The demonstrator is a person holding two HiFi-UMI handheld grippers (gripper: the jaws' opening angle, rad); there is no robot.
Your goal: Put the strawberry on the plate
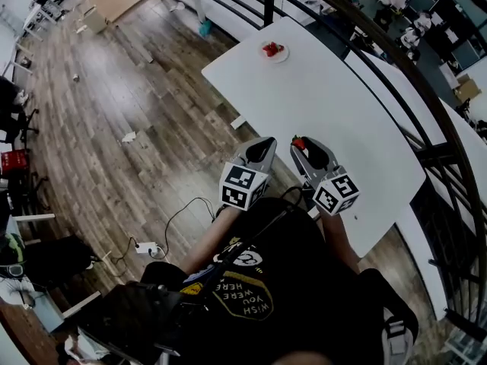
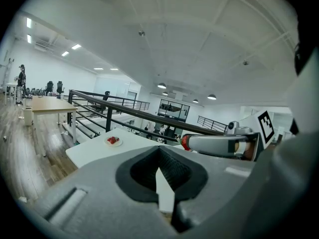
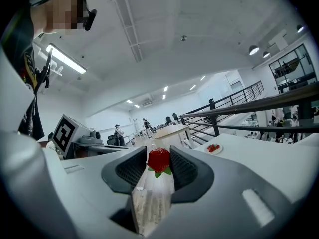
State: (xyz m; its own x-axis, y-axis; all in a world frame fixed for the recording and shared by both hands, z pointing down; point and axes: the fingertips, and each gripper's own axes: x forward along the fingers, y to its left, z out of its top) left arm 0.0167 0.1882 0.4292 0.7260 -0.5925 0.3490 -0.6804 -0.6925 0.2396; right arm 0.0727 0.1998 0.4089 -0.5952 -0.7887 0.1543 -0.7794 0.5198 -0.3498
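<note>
A red strawberry [image 3: 159, 160] with green leaves is pinched between the pads of my right gripper [image 3: 159, 163]; the same strawberry [image 1: 298, 143] shows at the tip of the right gripper [image 1: 299, 144] over the white table's near end. The small white plate [image 1: 275, 51] lies at the table's far end and holds red strawberries; this plate [image 3: 214, 149] is far ahead in the right gripper view, and the plate [image 2: 113, 141] shows small in the left gripper view too. My left gripper [image 1: 264, 144] hangs beside the right one, its jaws together with nothing in them.
The long white table [image 1: 335, 112] runs along a black railing [image 1: 396, 59] on its right. Wooden floor [image 1: 114, 105] lies to the left, with a cable and power strip [image 1: 146, 247] near the person's legs. A wooden desk [image 2: 47, 103] stands far off.
</note>
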